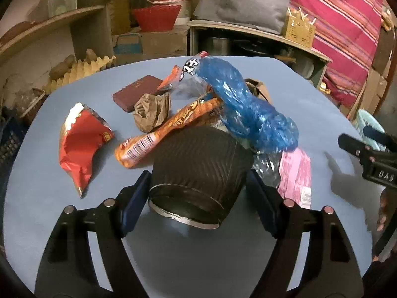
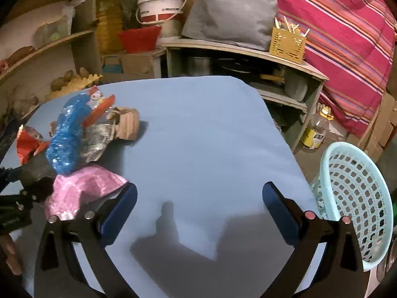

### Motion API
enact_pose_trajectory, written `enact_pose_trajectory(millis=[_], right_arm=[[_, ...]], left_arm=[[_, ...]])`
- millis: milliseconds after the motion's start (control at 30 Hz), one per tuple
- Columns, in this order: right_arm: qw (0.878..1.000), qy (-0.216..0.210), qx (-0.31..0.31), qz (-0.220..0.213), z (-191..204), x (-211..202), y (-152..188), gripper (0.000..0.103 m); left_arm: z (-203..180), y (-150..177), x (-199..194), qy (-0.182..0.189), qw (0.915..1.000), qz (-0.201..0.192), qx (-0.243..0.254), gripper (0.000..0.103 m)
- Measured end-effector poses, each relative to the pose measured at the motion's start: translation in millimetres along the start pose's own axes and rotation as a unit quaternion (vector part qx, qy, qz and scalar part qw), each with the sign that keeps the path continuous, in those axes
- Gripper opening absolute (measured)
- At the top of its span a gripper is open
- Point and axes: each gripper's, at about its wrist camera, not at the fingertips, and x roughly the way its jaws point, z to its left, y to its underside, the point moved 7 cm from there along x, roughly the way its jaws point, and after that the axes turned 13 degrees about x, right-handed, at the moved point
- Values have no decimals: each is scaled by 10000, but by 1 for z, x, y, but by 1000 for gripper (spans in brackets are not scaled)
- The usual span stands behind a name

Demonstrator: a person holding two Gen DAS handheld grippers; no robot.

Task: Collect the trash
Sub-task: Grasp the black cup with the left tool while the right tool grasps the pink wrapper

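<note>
A black ribbed paper cup [image 1: 198, 164] lies tilted on the blue table [image 1: 49, 211], base toward me. My left gripper [image 1: 198, 175] is closed around it, one blue pad against each side. Behind the cup is a heap of trash: an orange snack wrapper [image 1: 168, 129], a blue plastic bag [image 1: 243, 104], a pink wrapper [image 1: 295, 173] and crumpled brown paper [image 1: 151, 111]. A torn red chip bag [image 1: 79, 144] lies apart on the left. My right gripper [image 2: 199, 198] hangs open over bare table [image 2: 198, 129], right of the heap, with nothing between its fingers.
A pale blue perforated basket [image 2: 357, 198] stands off the table's right edge. A dark red flat block [image 1: 139, 92] lies at the back of the heap. Shelves with a white bucket [image 2: 161, 5], a red bowl and boxes lie beyond the table's far edge.
</note>
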Motion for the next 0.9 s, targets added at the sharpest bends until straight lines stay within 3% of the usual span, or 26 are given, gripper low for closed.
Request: enact_pose_trajectory(millis=[300, 433, 667, 733, 833, 900], right_arm=[[9989, -270, -372, -92, 54, -21, 13, 99], [9979, -246, -593, -64, 81, -22, 25, 99], [9990, -312, -295, 122, 107, -15, 35, 99], [9992, -267, -287, 105, 114, -14, 37, 99], [9993, -51, -348, 138, 119, -7, 41, 98], [9989, 229, -385, 170, 115, -1, 44, 99]], left_arm=[[28, 9, -44, -273, 9989, -335, -189, 75], [49, 20, -55, -363, 9981, -355, -349, 66], [81, 37, -67, -437, 9963, -387, -628, 63], [85, 43, -64, -411, 9963, -326, -676, 66], [89, 50, -60, -408, 9961, -220, -753, 87], [89, 52, -57, -444, 9964, -189, -698, 90]])
